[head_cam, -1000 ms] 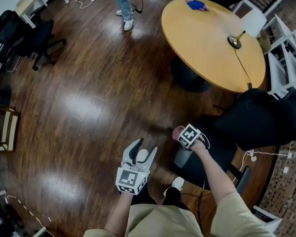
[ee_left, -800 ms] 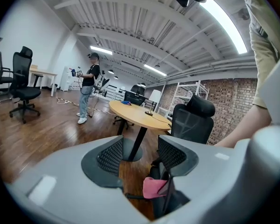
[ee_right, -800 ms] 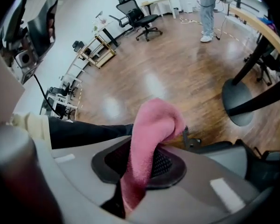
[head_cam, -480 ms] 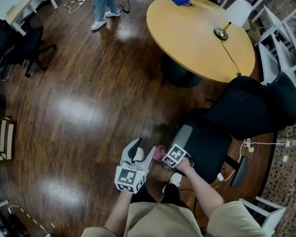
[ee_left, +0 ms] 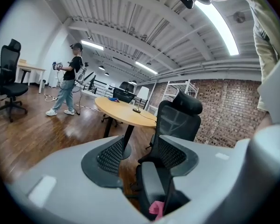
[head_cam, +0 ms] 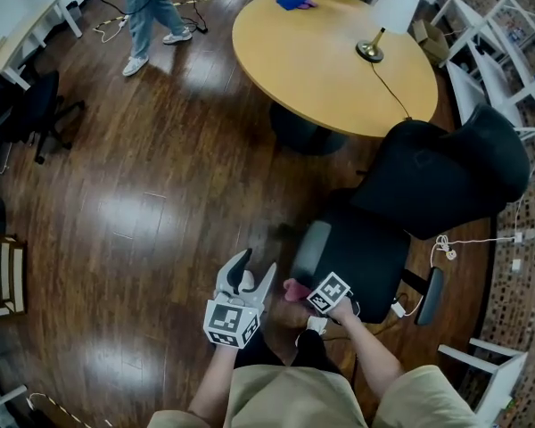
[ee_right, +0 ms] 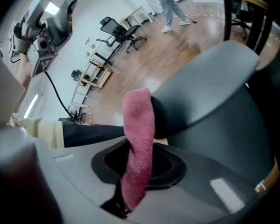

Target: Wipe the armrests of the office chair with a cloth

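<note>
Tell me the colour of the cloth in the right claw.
The cloth is pink, clearest in the right gripper view.

Wood floor (head_cam: 160, 194), office chair (head_cam: 428, 185) on it, round table (head_cam: 321, 61) bearing lamp (head_cam: 369, 52)

Head view: high overhead, facing steeply down; office chair (head_cam: 428, 185) near right, round worktop (head_cam: 330, 52) far.
Left gripper view: low, near level, facing the chair's armrest (ee_left: 151, 190) close by, worktop beyond.
Right gripper view: tilted down, very near the cloth (ee_right: 137, 143) and armrest.
Shared: chair and cloth in all three; worktop in head and left.
</note>
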Motion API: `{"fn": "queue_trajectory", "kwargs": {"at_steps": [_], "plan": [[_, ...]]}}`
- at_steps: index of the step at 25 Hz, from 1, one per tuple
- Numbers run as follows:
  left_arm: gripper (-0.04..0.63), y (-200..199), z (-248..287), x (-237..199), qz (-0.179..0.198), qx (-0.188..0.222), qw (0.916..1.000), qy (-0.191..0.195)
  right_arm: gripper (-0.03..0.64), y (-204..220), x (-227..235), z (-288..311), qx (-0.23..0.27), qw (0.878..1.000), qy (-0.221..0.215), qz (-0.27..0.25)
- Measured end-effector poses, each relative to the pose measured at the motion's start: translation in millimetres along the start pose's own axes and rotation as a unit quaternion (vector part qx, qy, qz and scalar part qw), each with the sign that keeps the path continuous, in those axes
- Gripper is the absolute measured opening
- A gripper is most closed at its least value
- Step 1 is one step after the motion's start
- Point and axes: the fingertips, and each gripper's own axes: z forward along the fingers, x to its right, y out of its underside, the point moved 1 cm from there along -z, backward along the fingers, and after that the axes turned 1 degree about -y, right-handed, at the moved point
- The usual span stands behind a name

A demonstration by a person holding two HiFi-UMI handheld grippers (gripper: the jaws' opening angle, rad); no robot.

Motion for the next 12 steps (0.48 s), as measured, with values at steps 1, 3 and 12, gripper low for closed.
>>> {"fn": "queue_trajectory", "kwargs": {"at_steps": [1,3,12], "plan": [[0.213,1.1,1.5,2.8,0.001,-0.002,1.0000,0.004,0.069,10.3,9.6,-3.4,0.003,1.000,0.004,0.021],[0.213,4.6,3.7,6.0,0.004,-0.006,0.9999,0.009,0.069,24.2,27.8,-10.1,0.026,0.997,0.008,0.067],[0.213,6.9,17.7,8.6,0.007,-0.019,0.9997,0.015,0.069,-17.0,98.1,-57.8,0.162,0.967,0.066,0.185]]}}
